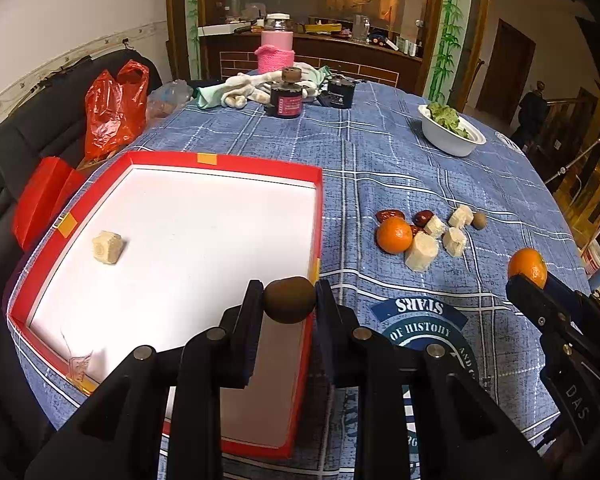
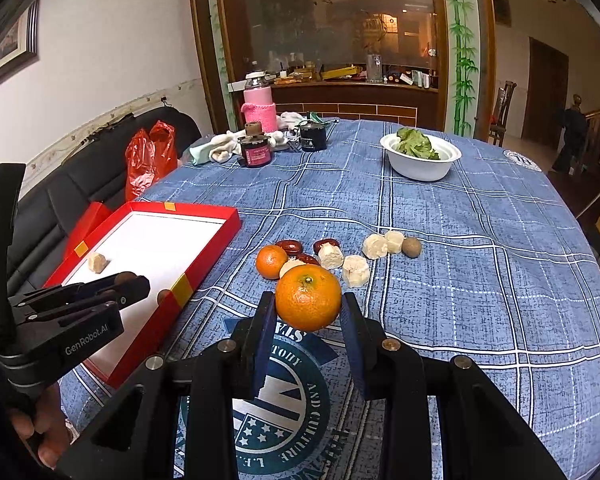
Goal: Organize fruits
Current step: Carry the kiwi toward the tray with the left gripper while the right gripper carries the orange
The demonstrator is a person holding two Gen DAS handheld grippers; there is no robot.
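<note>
My left gripper (image 1: 289,298) is shut on a small brown round fruit (image 1: 290,299) and holds it over the near right rim of the red tray (image 1: 168,158) with a white floor. One pale sugarcane chunk (image 1: 107,247) lies in the tray. My right gripper (image 2: 308,308) is shut on an orange (image 2: 308,297) above the blue tablecloth, right of the tray (image 2: 216,236). On the cloth lie another orange (image 2: 271,261), red dates (image 2: 289,247), several pale chunks (image 2: 356,270) and a brown fruit (image 2: 411,247).
A white bowl of greens (image 2: 420,164) stands at the far right. Dark jars (image 2: 257,152), a pink-sleeved bottle (image 2: 259,106) and cloths sit at the far edge. A red plastic bag (image 2: 148,160) lies on a black sofa at left.
</note>
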